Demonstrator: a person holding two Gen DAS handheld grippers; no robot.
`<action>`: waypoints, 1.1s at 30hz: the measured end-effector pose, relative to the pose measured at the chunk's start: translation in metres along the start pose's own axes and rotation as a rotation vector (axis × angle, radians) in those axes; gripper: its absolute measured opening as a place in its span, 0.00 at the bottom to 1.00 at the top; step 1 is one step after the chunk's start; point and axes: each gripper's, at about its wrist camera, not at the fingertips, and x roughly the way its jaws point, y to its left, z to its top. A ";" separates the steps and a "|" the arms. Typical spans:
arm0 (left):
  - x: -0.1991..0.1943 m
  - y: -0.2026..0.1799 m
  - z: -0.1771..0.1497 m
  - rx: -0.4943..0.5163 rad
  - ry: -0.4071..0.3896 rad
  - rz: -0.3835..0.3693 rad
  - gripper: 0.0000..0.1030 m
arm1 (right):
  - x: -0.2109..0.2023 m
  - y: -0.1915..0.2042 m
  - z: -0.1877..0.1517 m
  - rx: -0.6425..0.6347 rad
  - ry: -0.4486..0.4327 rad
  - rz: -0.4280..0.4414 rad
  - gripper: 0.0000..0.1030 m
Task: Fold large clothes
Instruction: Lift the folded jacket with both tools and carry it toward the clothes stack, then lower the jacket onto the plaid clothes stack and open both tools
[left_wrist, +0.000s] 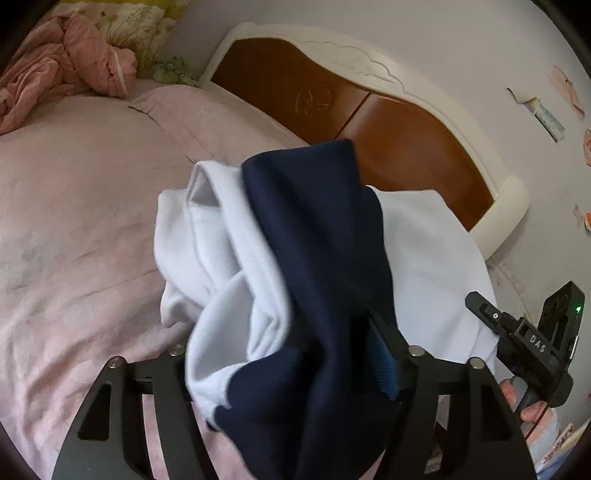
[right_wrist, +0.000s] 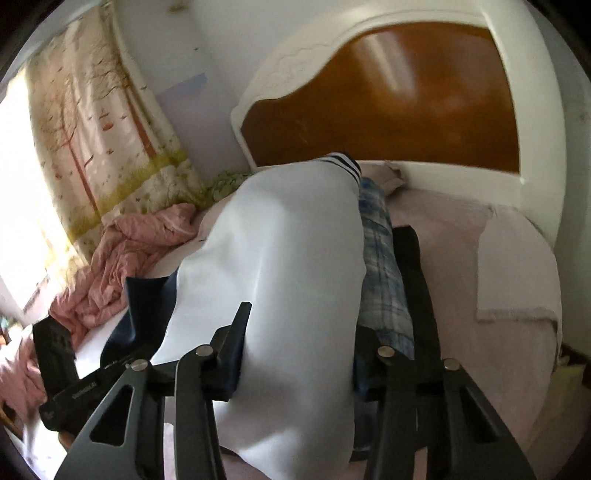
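A large white and navy garment is heaped on the pink bed, and its navy part drapes over my left gripper. Those jaws stand wide apart with the cloth lying loosely between them; the left finger is hidden under fabric. The same garment's white cloth, ending in a navy-striped cuff, bulges up between the fingers of my right gripper, which is shut on it. My right gripper also shows at the right edge of the left wrist view, with a person's hand behind it.
A plaid blue cloth lies against the right finger. A crumpled pink quilt sits at the far left of the bed. The brown and white headboard and the wall stand close behind. A curtain hangs at the left.
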 end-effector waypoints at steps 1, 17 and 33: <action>-0.005 0.000 -0.001 0.007 -0.007 0.010 0.72 | -0.001 -0.001 -0.001 0.002 -0.001 -0.010 0.46; 0.025 -0.012 0.005 -0.037 0.080 -0.158 0.27 | -0.003 -0.022 0.026 0.022 -0.041 -0.210 0.33; -0.138 -0.041 -0.038 0.384 -0.341 0.243 1.00 | -0.096 0.056 -0.035 -0.139 -0.295 -0.269 0.91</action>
